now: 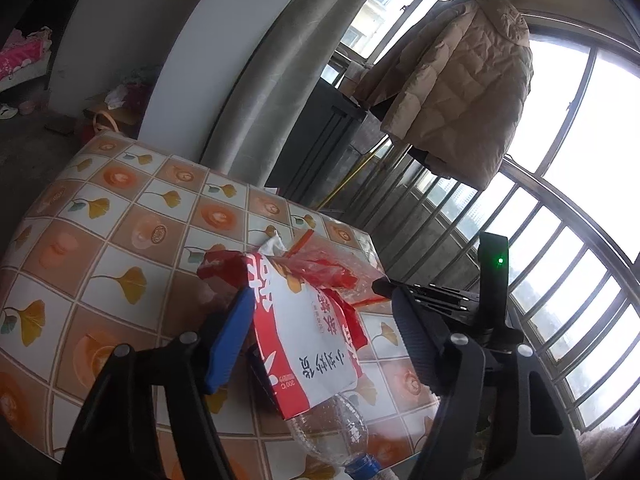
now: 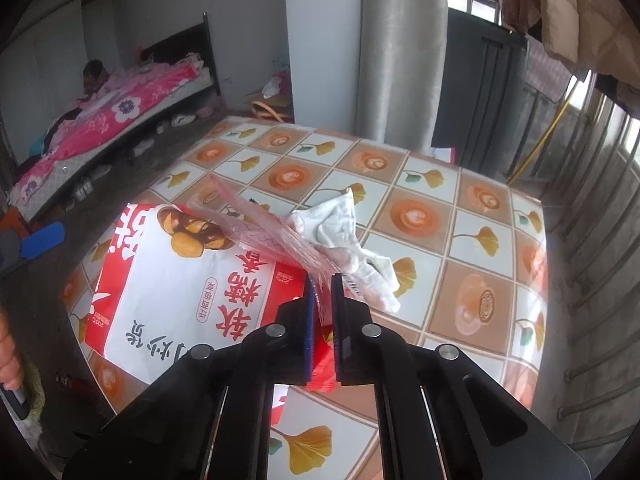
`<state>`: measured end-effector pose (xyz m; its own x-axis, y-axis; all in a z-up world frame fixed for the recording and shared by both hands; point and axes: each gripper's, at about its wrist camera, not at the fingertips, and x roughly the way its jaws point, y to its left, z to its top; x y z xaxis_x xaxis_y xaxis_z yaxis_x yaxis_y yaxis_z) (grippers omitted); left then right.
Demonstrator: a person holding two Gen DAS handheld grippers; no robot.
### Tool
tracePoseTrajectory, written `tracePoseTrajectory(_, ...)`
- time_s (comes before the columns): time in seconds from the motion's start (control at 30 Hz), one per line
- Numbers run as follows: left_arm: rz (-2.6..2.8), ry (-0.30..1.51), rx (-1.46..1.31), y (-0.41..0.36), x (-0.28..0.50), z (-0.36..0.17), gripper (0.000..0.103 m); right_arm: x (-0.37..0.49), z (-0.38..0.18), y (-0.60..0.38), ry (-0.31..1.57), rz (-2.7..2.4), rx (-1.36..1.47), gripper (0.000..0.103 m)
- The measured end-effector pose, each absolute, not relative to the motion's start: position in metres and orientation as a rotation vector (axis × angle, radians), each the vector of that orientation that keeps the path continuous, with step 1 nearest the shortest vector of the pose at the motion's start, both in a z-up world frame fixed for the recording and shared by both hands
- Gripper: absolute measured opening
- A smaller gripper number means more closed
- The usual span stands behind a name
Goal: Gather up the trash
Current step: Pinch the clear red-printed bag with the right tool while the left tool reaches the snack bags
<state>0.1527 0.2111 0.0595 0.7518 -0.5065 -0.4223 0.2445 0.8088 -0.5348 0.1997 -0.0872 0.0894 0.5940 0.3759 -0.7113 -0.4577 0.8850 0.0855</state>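
A: Two grippers in frame. My right gripper (image 2: 323,280) is clenched on the edge of a clear red-printed wrapper (image 2: 256,224), just above the bench (image 2: 480,280).

B: And the left?

A: My left gripper (image 1: 320,320) stands apart around a red-and-white paper bag (image 1: 304,344). The blue pad (image 1: 230,340) lies against the bag's left side; the black finger (image 1: 416,340) stands clear of it on the right. No grip.

B: Other trash?

A: Crumpled white tissue (image 2: 344,232) lies on the bench just beyond the right gripper, touching the wrapper. An empty clear bottle (image 1: 332,432) shows under the bag's lower edge, blue cap (image 1: 362,466) toward me.
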Motion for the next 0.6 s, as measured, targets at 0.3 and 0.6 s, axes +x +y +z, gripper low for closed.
tracePoseTrajectory(0.3,-0.443,0.618,-0.420,0.191,0.190,0.071,0.054,0.197,0.095,-0.106,0.767,0.450,-0.028,0.000)
tracePoseTrajectory(0.6,-0.446,0.656,0.234,0.120,0.214,0.062,0.054,0.191,0.098,-0.136,0.754,0.457,0.100,0.000)
